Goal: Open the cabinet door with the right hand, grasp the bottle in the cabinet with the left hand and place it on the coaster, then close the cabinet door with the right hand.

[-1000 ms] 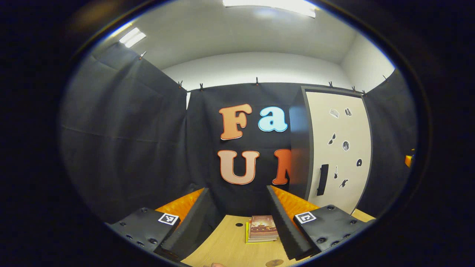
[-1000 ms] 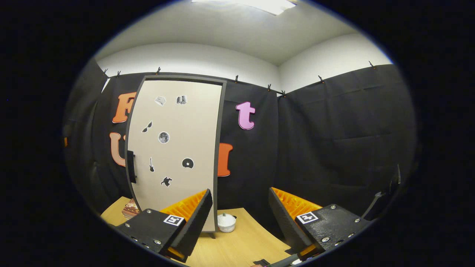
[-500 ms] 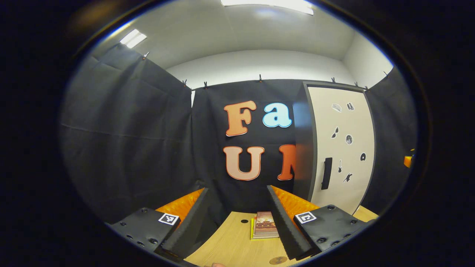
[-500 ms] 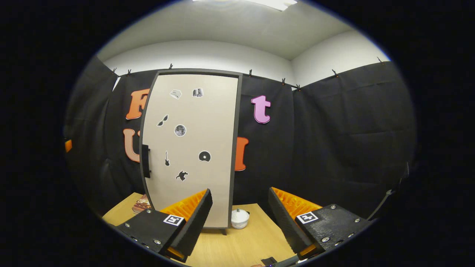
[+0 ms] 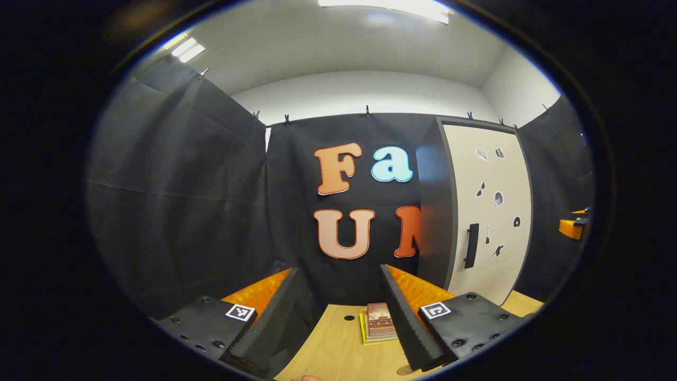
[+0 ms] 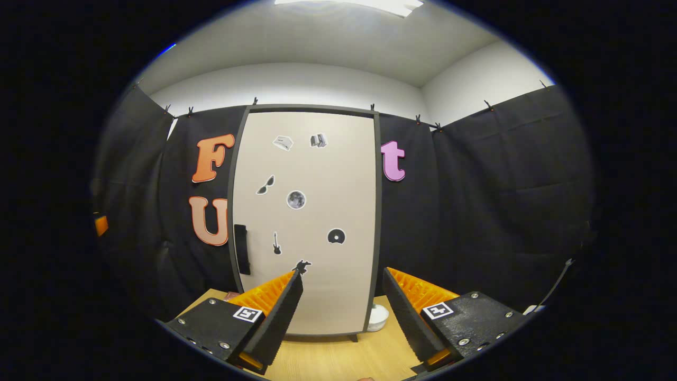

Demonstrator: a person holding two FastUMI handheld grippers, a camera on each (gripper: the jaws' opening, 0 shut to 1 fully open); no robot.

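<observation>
Both grippers spread, empty | cabinet door beige, stickered, closed

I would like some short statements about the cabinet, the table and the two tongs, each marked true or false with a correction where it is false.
1. The cabinet door is closed. True.
2. The right tongs grip the door handle. False: they are open and apart from it, holding nothing.
3. A stack of books lies on the wooden table. True.
4. The left tongs hold the bottle. False: they are open and empty.
5. The handle sits on the door's right edge in the right gripper view. False: on its left edge.
6. A small white object stands on the table by the cabinet's lower right corner. True.
</observation>
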